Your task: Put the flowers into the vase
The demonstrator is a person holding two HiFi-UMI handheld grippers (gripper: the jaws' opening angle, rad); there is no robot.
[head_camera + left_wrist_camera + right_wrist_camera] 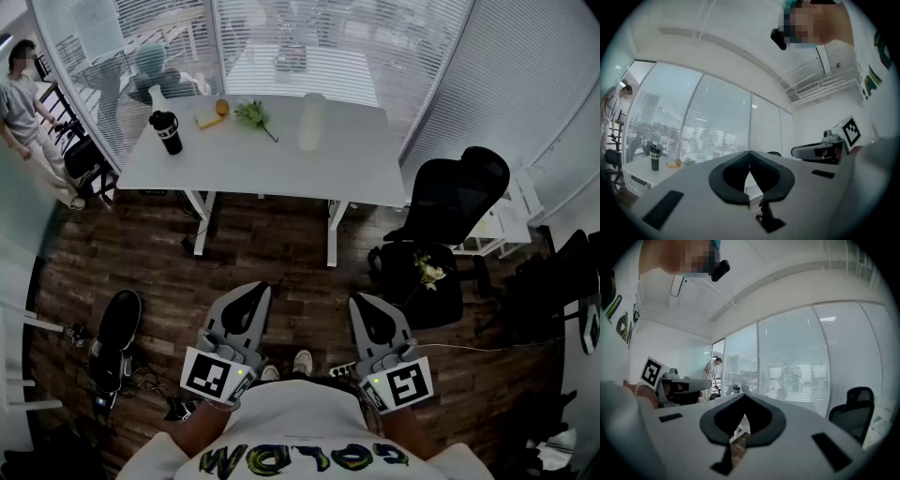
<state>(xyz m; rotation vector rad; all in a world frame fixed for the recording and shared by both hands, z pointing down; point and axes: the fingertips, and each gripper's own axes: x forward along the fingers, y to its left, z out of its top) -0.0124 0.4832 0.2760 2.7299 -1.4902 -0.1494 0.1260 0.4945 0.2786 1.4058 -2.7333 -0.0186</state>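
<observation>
A bunch of green flowers [253, 114] lies on the white table [356, 164] far ahead, and a tall white vase [312, 121] stands just to its right. Another pale flower [429, 271] rests on the seat of a black office chair [450, 211] at the right. My left gripper [257, 291] and right gripper [360, 302] are held level near my body, over the wooden floor and well short of the table. Both are shut with nothing between their jaws, as the left gripper view [749, 153] and the right gripper view [743, 395] also show.
On the table's left end stand a black tumbler [168, 131], a white bottle [157, 96] and a yellow-orange item [215, 112]. A person [21, 103] stands at the far left. A dark chair base and cables [114, 342] lie on the floor at the lower left. Glass walls with blinds enclose the room.
</observation>
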